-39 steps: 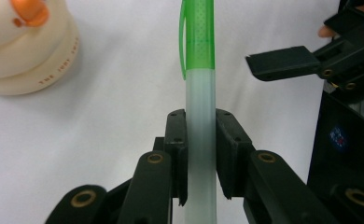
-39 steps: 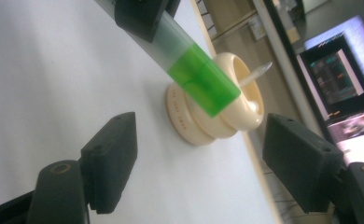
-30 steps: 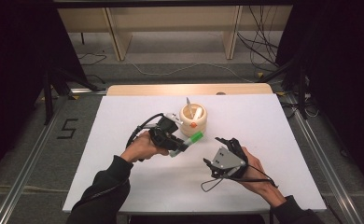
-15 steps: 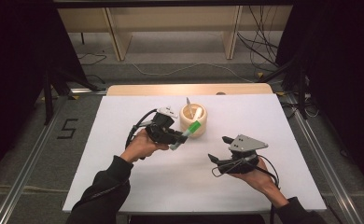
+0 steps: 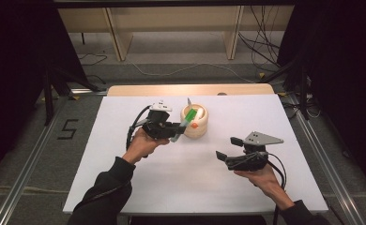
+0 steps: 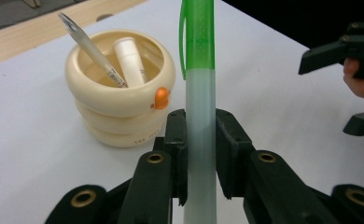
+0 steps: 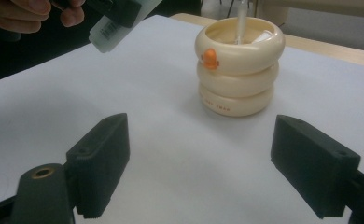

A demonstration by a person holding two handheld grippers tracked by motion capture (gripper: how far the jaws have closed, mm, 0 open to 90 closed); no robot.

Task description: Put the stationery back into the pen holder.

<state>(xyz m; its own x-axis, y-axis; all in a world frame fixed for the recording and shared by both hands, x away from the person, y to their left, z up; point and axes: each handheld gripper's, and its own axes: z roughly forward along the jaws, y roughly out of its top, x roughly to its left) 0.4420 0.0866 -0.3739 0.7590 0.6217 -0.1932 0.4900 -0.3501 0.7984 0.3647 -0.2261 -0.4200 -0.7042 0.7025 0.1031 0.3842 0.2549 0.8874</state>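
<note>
Green-capped marker (image 6: 199, 88) has shifted from beside the cream ringed pen holder (image 5: 196, 123) to over its rim, clamped in the left gripper (image 5: 174, 129). Right gripper (image 5: 226, 149), jaws wide apart and empty, has drawn back right of the holder, which contains a silver pen (image 6: 92, 50) and a white tube (image 6: 129, 61).

White table (image 5: 125, 178), cream holder (image 5: 197, 127) atop

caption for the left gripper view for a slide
Left gripper clamps a green-capped marker beside the cream holder.

floor mat (image 5: 40, 154), left of my surface (image 5: 125, 187): big "5" (image 5: 67, 129) | cream holder (image 7: 238, 70), lowest ring: small print (image 7: 215, 106), I can't read it
</note>
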